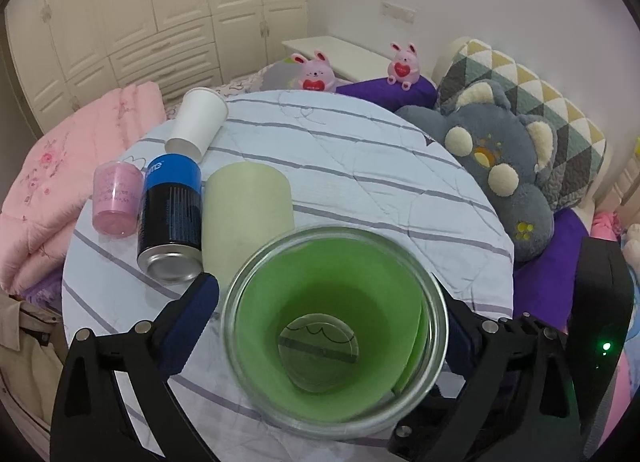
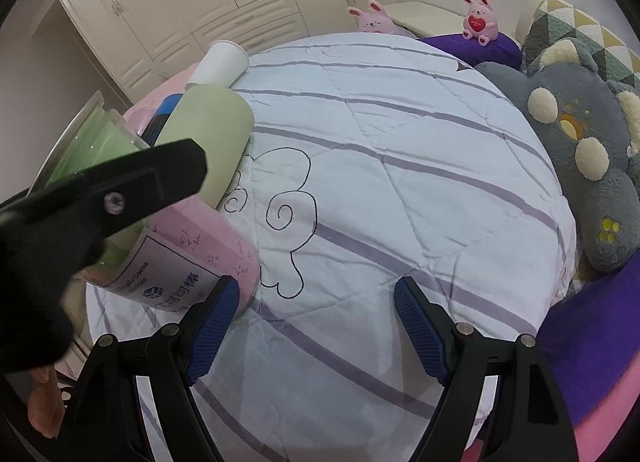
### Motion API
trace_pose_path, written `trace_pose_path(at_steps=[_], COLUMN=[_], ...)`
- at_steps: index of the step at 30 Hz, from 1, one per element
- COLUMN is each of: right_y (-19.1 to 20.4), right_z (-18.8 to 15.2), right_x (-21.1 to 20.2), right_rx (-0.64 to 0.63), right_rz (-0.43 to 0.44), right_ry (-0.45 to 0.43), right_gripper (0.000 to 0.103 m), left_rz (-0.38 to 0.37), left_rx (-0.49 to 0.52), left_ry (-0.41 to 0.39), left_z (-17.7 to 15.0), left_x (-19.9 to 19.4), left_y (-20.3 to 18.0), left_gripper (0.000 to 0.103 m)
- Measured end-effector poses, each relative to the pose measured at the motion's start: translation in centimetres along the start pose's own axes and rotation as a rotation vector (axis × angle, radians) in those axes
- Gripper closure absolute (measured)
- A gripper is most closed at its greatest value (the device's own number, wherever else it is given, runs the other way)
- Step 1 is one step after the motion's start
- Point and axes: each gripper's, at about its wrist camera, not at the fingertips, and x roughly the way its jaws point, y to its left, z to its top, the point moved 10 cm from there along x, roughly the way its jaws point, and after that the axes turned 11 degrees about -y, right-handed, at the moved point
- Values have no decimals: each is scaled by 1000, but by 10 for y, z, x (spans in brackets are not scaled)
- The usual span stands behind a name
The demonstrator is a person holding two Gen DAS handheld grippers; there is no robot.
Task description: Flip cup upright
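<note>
Left tool [image 1: 332, 316] pinching glass cup with green liner [image 1: 334, 336], mouth toward camera, above the striped quilt [image 1: 360, 181]. Right tool [image 2: 312, 328] spread, empty. Advice: keep grip firm, rotate wrist slowly until mouth faces up, set down away from neighbours. Count: one paper cup [image 1: 198, 123], one can [image 1: 172, 217], one pink cup [image 1: 116, 197], one pale cylinder [image 1: 246, 213], two pink bunnies.

The left claw [image 1: 332, 326] was clamped on a cup [image 1: 334, 332], its blue-padded fingers [image 1: 188, 326] pressed against the glass on either side. The right claw [image 2: 316, 326] hung with its fingers [image 2: 420, 336] spread wide apart, gripping nothing.
</note>
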Motion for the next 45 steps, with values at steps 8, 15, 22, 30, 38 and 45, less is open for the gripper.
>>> trace_pose_path(at_steps=[8,15,22,30,38,45], right_y=[1,6,16,31,46,58], right_z=[-1,1,2,5,15,27], right_x=[-9,-24,-48,-83,-114,-150], right_rx=[-3,-11,-52,-119,-146,-179], right_rz=[-15,-30,-52,-133,-198,-283], right_ry=[-9,-26,-52,-124,-210,-342], right_gripper=[22,22,22,22,22,22], left_rz=[-26,-103,-247,-156,-86,-74], left_rx=[-44,-102,-167,-158,-135,-95], left_ry=[-4,-26,-59,-124,-184,-229], left_z=[-3,-3,-3,-6,-12,-17], left_x=[-12,-37,-72,-108,-133,-149], left_y=[8,12,14,42,68,73], left_gripper=[3,2,0,0,0,0])
